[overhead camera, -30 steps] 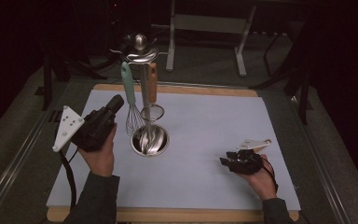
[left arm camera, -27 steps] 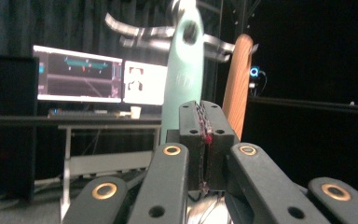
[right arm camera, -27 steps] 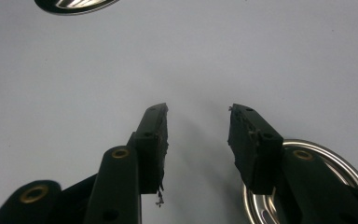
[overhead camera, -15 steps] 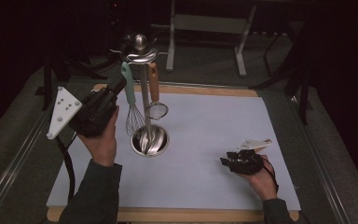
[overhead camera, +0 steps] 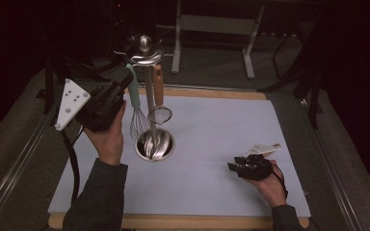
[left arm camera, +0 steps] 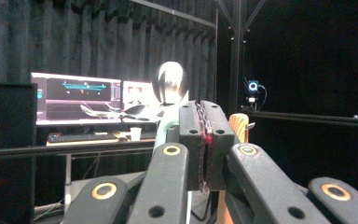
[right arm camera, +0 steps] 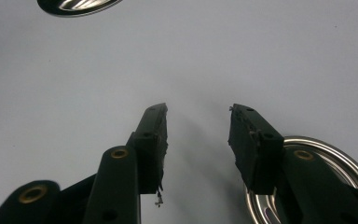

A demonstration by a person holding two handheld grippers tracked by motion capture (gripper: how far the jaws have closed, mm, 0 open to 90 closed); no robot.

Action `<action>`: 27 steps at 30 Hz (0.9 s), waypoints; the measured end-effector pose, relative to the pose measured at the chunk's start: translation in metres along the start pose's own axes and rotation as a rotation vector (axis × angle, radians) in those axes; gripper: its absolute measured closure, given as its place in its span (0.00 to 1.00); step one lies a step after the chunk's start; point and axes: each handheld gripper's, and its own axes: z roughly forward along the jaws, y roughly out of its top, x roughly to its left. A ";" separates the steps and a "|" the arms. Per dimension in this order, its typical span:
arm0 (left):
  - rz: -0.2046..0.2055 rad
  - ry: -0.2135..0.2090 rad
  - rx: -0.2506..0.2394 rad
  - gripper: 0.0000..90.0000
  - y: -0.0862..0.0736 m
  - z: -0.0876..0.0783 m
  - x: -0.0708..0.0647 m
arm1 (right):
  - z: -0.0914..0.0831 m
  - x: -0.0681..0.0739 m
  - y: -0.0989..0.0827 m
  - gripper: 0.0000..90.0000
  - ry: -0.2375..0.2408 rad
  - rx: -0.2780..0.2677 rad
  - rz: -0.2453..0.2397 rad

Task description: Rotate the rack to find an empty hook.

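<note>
On the counter (overhead camera: 221,144), the left gripper (overhead camera: 125,79) has its jaws clamped on the green handle of a whisk (overhead camera: 136,103) hanging from a steel utensil stand (overhead camera: 150,96), which could tip if pulled sideways, while the right gripper (overhead camera: 238,167) rests with jaws apart, empty.

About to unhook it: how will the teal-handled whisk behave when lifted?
The whisk hangs freely from the stand, so it will probably swing. Its wire head looks light and springy. The stand, a slim pole on a small base, might tip if tugged sideways.
</note>
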 end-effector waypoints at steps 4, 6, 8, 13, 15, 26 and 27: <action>0.006 0.008 0.001 0.98 0.000 0.000 0.001 | 0.000 0.000 0.000 0.63 0.001 0.000 0.001; 0.008 0.005 0.004 0.98 0.001 0.000 0.002 | 0.000 0.000 0.000 0.63 0.002 -0.001 0.001; 0.018 0.010 0.006 0.98 0.001 0.000 0.001 | 0.000 0.000 0.000 0.63 0.002 0.000 0.001; 0.026 0.016 0.007 0.98 0.002 0.000 0.002 | 0.001 0.000 -0.001 0.63 0.005 0.003 0.004; 0.029 0.017 0.009 0.98 0.002 0.000 0.003 | 0.001 0.000 -0.001 0.63 0.006 0.003 0.004; 0.029 0.041 0.012 0.98 0.003 -0.001 0.011 | 0.003 0.000 -0.002 0.63 0.008 0.005 0.005; 0.029 0.045 0.012 0.98 0.003 0.000 0.012 | 0.003 0.000 -0.002 0.63 0.008 0.007 0.003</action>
